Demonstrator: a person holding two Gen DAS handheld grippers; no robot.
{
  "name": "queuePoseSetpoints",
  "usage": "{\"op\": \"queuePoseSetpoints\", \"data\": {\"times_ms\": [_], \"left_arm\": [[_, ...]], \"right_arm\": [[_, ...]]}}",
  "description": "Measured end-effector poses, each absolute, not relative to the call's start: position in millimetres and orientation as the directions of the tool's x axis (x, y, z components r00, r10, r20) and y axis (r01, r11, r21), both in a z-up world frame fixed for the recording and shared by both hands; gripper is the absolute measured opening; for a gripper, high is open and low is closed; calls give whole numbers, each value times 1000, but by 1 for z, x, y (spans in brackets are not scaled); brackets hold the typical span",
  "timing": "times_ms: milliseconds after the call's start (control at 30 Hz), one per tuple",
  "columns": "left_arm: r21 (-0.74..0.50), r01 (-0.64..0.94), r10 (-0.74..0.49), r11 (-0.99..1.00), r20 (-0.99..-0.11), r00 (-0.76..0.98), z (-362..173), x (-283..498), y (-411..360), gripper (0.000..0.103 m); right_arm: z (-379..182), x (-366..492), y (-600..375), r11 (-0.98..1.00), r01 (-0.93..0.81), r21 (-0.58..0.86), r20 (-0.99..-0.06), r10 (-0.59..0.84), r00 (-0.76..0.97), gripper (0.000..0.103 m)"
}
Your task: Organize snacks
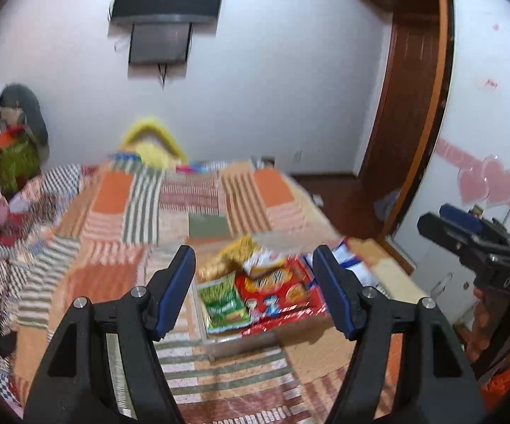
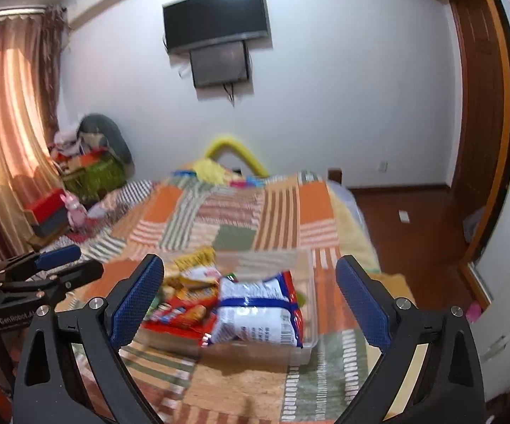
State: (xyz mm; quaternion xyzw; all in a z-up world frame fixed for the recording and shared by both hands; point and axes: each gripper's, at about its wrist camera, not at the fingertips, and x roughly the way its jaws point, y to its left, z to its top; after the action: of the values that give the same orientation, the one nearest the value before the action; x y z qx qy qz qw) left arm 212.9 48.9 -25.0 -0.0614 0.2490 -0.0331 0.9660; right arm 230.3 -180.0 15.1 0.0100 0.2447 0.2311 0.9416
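While both claws hang above the bed, the clear tray [image 2: 304,348] of snacks lies ahead of and below them on the patchwork bedspread [image 2: 240,212]. The left gripper [image 1: 255,282] stands partly open, empty, over the tray's green packet [image 1: 221,304]. The right gripper [image 2: 251,300], wide and empty, is nearer the white noodle pack [image 2: 258,311] at the tray's right.

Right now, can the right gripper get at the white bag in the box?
Probably yes. The right gripper is open and empty, pointing at the white bag, which lies on top of the snacks in the clear box. Nothing covers it, and the left gripper stays off to the side.
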Motion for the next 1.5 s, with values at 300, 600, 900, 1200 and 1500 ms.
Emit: {"op": "queuePoseSetpoints", "data": {"times_ms": [300,600,900,1200,1500], "left_arm": [[-81,32,-57,996,-331,942,23,141,30,70],[-72,22,-40,997,-275,961,36,102,18,92],[-72,-3,-16,997,-259,966,40,86,18,102],[-66,-4,-13,998,-259,966,38,82,16,102],[-61,-5,-11,998,-264,964,36,82,14,102]], "right_arm": [[51,172,-188,875,-472,108,-321,480,817,98],[58,142,-183,864,-496,88,-264,500,825,103],[52,128,-180,863,-499,83,-267,502,823,103],[48,121,-177,866,-493,86,-272,497,824,103],[50,117,-182,872,-481,97,-259,488,833,103]]}}
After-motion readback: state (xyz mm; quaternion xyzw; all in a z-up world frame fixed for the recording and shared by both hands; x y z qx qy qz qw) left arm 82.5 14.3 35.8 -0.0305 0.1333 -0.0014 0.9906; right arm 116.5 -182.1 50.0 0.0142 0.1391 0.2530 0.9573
